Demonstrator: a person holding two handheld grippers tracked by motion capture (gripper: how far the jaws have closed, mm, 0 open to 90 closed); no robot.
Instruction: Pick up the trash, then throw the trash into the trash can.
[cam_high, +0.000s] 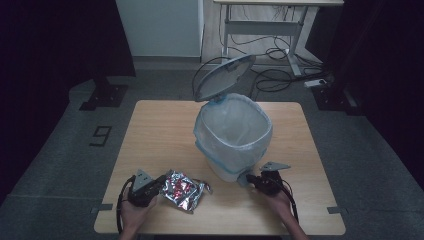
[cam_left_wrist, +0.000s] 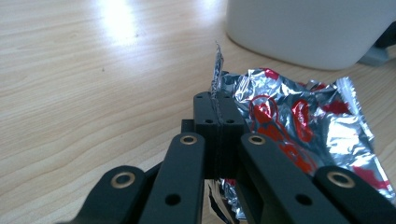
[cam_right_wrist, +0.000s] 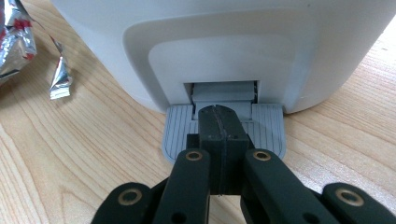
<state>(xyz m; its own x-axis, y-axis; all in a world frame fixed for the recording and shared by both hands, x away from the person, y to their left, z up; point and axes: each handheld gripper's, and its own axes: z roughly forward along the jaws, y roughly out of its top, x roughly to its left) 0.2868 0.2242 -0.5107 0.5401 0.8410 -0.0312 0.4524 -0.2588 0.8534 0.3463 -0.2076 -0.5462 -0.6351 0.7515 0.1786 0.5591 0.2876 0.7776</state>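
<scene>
Left gripper (cam_high: 161, 184), near left of the table (cam_high: 165, 125), has its jaws clamped on the edge of a crumpled foil wrapper (cam_high: 184, 190) that lies flat on the wood just left of the bin (cam_high: 234, 137); in the left gripper view the foil edge sticks up between the closed pads (cam_left_wrist: 206, 109). Right gripper (cam_high: 251, 179) at the near right has jaws pressed together, empty, tips resting on the grey pedal (cam_right_wrist: 177, 126) at the bin's base. Lid (cam_high: 223, 76) stands open at the far side, clear liner (cam_high: 215, 107) inside.
</scene>
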